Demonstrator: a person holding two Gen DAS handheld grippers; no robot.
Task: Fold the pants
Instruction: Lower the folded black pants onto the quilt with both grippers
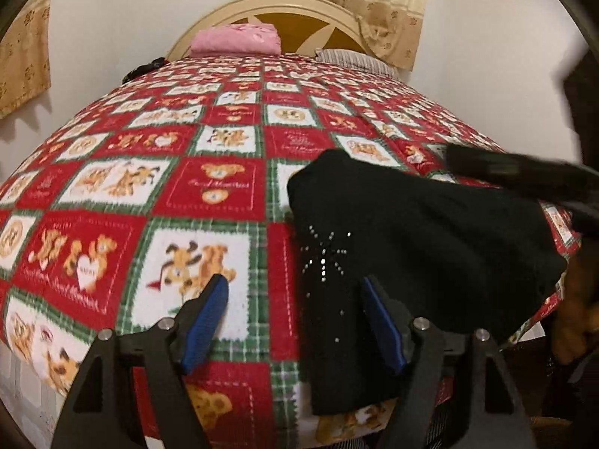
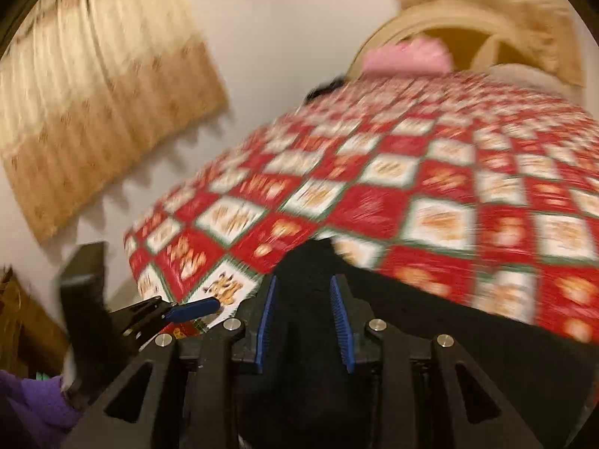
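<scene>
Pants [image 1: 411, 232] lying soft, limp (bunching likely); take edge. Left gripper [image 1: 295, 318] gaping empty; right gripper [image 2: 303, 318] part-open over cloth, not pinching.

Both wrist cameras look steeply down along their blue-padded fingers from the foot of the red-and-white bear-print quilt [image 1: 209, 187], toward the cream arched wooden headboard [image 2: 441, 18]; the right view, blurred, sits closer.
</scene>
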